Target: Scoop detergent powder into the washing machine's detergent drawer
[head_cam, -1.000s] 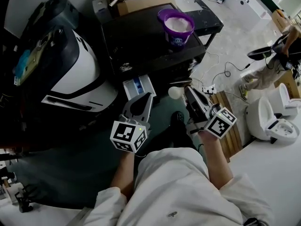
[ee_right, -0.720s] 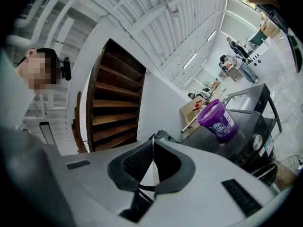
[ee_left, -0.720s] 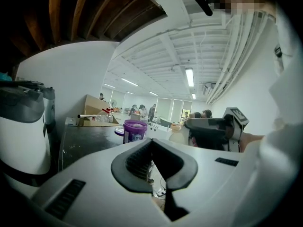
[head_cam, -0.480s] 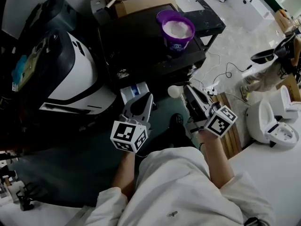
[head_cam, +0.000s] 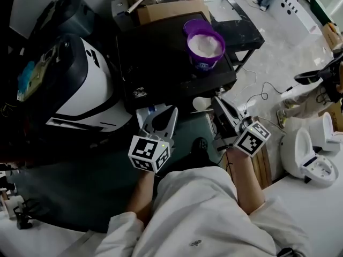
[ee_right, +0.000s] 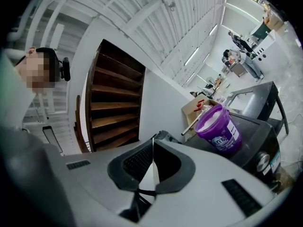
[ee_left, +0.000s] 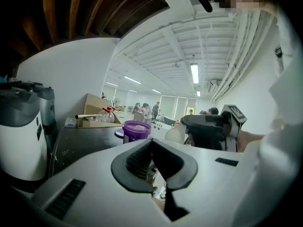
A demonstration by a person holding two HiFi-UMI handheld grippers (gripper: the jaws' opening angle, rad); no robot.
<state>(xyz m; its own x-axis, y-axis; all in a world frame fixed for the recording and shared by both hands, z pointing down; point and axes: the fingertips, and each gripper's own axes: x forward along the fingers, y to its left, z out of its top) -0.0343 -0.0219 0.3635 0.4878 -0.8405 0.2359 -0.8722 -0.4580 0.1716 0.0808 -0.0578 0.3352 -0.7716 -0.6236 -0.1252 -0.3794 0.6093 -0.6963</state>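
A person's right gripper [head_cam: 216, 101], jaws clamped on the thin handle of a white plastic scoop [head_cam: 200, 104], holds its bowl in front of a black washing machine [head_cam: 171, 63], below a purple plastic tub of white detergent powder [head_cam: 204, 46]. The left gripper [head_cam: 172, 111] hangs empty, its 2 jaws closed, over the white pulled-out detergent drawer [head_cam: 144, 112]. Keeping the bowl level and tipping slowly over 1 compartment should limit spills.
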